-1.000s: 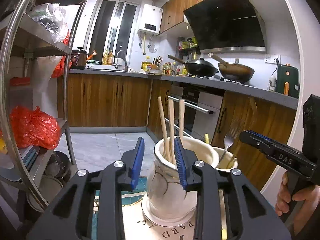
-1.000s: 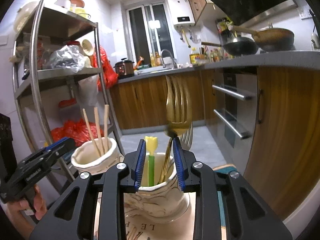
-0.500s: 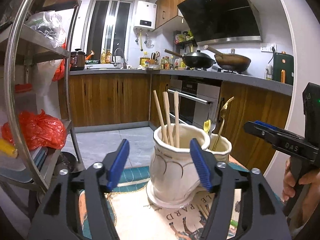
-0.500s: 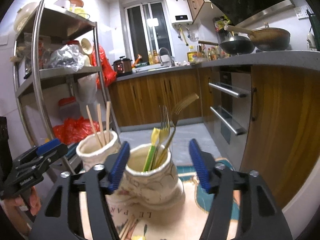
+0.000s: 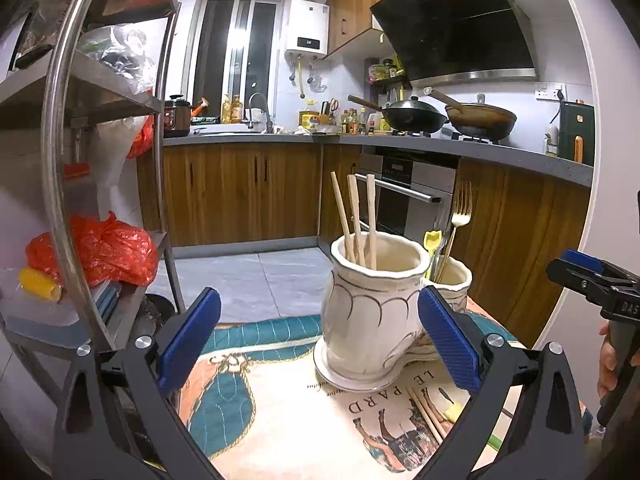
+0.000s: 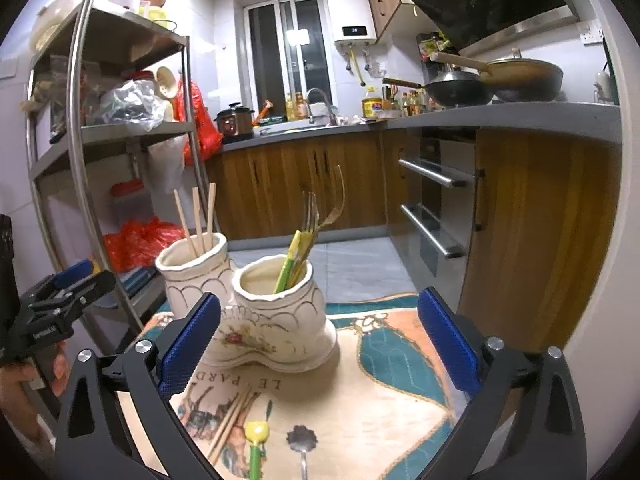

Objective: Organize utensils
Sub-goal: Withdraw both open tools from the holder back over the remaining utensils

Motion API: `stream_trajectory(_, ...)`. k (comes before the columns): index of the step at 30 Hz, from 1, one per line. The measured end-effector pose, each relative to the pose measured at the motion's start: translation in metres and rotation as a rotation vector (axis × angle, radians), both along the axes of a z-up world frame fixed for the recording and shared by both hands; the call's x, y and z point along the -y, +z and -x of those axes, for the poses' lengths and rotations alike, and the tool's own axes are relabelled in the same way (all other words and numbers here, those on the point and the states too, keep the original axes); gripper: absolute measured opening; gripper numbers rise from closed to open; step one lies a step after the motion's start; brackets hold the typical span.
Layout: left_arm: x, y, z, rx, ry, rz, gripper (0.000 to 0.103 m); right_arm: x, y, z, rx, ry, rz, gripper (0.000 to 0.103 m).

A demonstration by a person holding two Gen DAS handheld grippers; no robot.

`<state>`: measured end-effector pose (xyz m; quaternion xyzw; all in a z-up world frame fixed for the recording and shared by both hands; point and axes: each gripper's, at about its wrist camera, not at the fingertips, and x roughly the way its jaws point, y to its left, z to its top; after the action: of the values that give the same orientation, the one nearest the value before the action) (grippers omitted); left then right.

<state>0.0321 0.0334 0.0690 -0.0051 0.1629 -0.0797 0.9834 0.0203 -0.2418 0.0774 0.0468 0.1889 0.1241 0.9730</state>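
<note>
left gripper: jaws wide, holding nothing; tall holder with three chopsticks right of centre, beyond the tips, hugging the right-hand pad | right gripper: jaws wide, holding nothing; short holder with forks centre-left, beyond the left-hand pad | loose chopsticks, spoon on cloth, lower centre

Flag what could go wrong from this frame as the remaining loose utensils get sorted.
The chopsticks on the mat lie close together and flat, so the open right gripper might pinch only one or snag the cloth. The forks lean out of the front holder; adding the yellow-tipped utensil could knock them.
</note>
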Motion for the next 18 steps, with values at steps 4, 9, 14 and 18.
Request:
stream_trajectory(4,0.005,-0.008,0.001,-0.058,-0.023,-0.023,0.097,0.002,-0.003,0.005,-0.008,-0.002,0.02,0.098)
stream_trajectory(9,0.019,-0.022,0.005,-0.087,-0.05,-0.099,0.097,0.006,-0.007,0.01,-0.024,0.001,0.023,0.098)
stream_trajectory(14,0.027,-0.035,0.007,-0.158,-0.099,-0.075,0.097,0.009,-0.012,0.012,-0.048,-0.003,0.029,0.098)
stream_trajectory(18,0.037,-0.041,0.012,-0.201,-0.153,-0.081,0.097,0.013,-0.017,0.013,-0.075,-0.007,0.035,0.098)
